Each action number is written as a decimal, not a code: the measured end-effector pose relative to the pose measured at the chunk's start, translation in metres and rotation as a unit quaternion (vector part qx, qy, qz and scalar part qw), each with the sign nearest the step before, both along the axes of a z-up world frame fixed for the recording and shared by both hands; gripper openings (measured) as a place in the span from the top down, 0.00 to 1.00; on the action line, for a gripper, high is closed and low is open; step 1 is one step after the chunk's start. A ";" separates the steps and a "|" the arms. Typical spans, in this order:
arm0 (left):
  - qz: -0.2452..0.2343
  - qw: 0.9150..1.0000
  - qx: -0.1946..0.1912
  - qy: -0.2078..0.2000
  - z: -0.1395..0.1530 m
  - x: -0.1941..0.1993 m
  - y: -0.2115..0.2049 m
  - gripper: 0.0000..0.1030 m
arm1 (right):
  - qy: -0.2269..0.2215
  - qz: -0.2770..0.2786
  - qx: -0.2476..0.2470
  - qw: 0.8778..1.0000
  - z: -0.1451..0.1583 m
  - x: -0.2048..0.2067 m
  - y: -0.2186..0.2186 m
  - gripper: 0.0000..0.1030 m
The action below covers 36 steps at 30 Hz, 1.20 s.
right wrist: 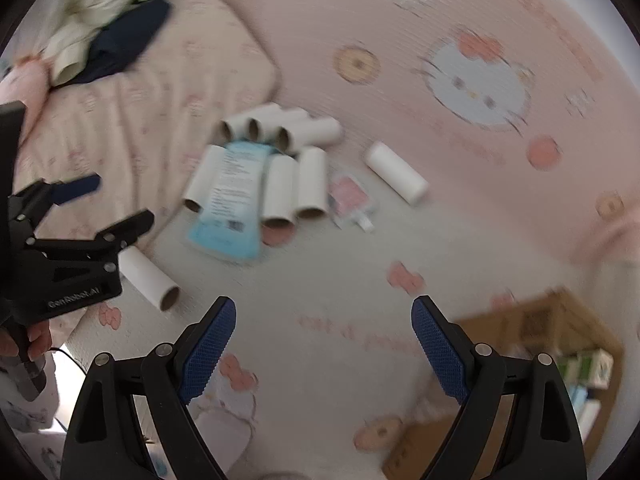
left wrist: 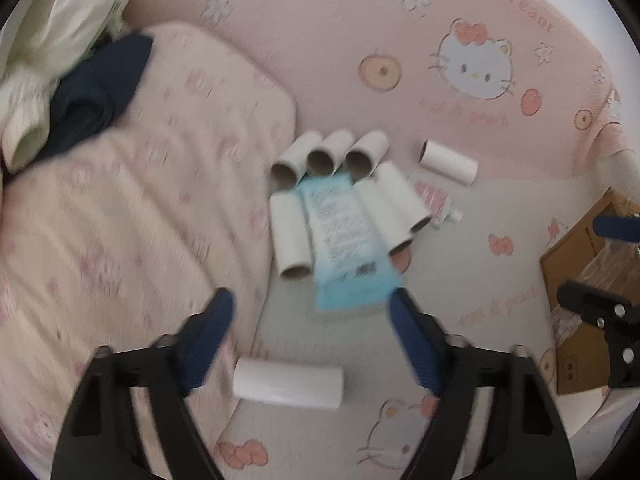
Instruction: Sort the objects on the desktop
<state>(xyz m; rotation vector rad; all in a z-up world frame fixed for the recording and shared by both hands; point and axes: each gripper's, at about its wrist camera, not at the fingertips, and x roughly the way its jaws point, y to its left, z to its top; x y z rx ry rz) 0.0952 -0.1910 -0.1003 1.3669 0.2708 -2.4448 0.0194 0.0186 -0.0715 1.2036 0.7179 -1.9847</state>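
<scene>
Several white cardboard tubes [left wrist: 352, 156] [right wrist: 276, 192] lie in a cluster on the pink cartoon bedsheet [left wrist: 340, 60]. A light blue packet [left wrist: 344, 236] [right wrist: 232, 196] rests among them, and a small pink sachet [left wrist: 432, 200] [right wrist: 352, 196] lies to their right. One tube [left wrist: 448, 162] [right wrist: 396, 178] lies apart on the right. Another lone tube [left wrist: 288, 384] [right wrist: 148, 278] lies just beyond my left gripper [left wrist: 312, 300], which is open and empty. My right gripper [right wrist: 324, 308] hangs open over bare sheet, nothing between its fingers. The left gripper's body [right wrist: 60, 256] shows at the left of the right wrist view.
A pink pillow [left wrist: 132, 208] [right wrist: 132, 100] lies at the left with dark blue [left wrist: 100, 88] and pale green cloth [left wrist: 52, 32] behind it. A brown cardboard box [left wrist: 588, 280] [right wrist: 552, 360] with items inside sits at the right. A hand [right wrist: 28, 344] holds the left gripper.
</scene>
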 end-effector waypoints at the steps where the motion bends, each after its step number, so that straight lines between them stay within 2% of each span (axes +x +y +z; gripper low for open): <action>1: 0.004 1.000 0.009 -0.007 -0.006 0.006 -0.004 0.35 | 0.004 0.007 0.000 1.000 -0.004 0.004 -0.004 0.14; 4: 0.015 0.999 0.038 -0.016 -0.022 0.021 -0.015 0.39 | -0.012 0.035 -0.013 0.999 -0.020 0.012 -0.017 0.14; 8: 0.036 0.997 0.066 -0.007 -0.037 0.041 -0.027 0.39 | -0.047 0.037 -0.045 0.997 -0.034 0.013 -0.023 0.14; 12: 0.046 0.996 0.080 0.000 -0.050 0.055 -0.039 0.39 | -0.038 0.035 -0.073 0.996 -0.043 0.018 -0.025 0.14; 15: 0.052 0.995 0.090 0.000 -0.067 0.059 -0.046 0.39 | -0.017 0.051 -0.115 0.992 -0.056 0.030 -0.026 0.14; 19: 0.078 0.988 0.132 -0.012 -0.090 0.062 -0.054 0.39 | -0.056 0.050 -0.153 0.985 -0.082 0.038 -0.025 0.14; 20: 0.080 0.986 0.144 -0.014 -0.094 0.062 -0.055 0.39 | -0.062 0.044 -0.149 0.986 -0.089 0.041 -0.024 0.14; 22: 0.080 0.985 0.154 -0.013 -0.098 0.063 -0.056 0.43 | -0.037 0.047 -0.118 0.991 -0.102 0.050 -0.027 0.14; 24: 0.079 0.986 0.149 -0.012 -0.099 0.061 -0.057 0.44 | 0.001 0.079 -0.091 0.993 -0.108 0.064 -0.032 0.15; 26: 0.079 0.986 0.146 -0.013 -0.099 0.059 -0.058 0.44 | 0.009 0.099 -0.089 0.991 -0.111 0.072 -0.034 0.16; 30: 0.079 0.986 0.147 -0.017 -0.101 0.057 -0.056 0.44 | -0.022 0.103 -0.105 0.989 -0.118 0.075 -0.035 0.16; 34: 0.063 0.984 0.167 -0.020 -0.102 0.054 -0.049 0.45 | -0.029 0.094 -0.112 0.989 -0.126 0.077 -0.036 0.16; 36: 0.056 0.982 0.178 -0.021 -0.104 0.050 -0.041 0.45 | -0.039 0.094 -0.112 0.989 -0.128 0.078 -0.038 0.21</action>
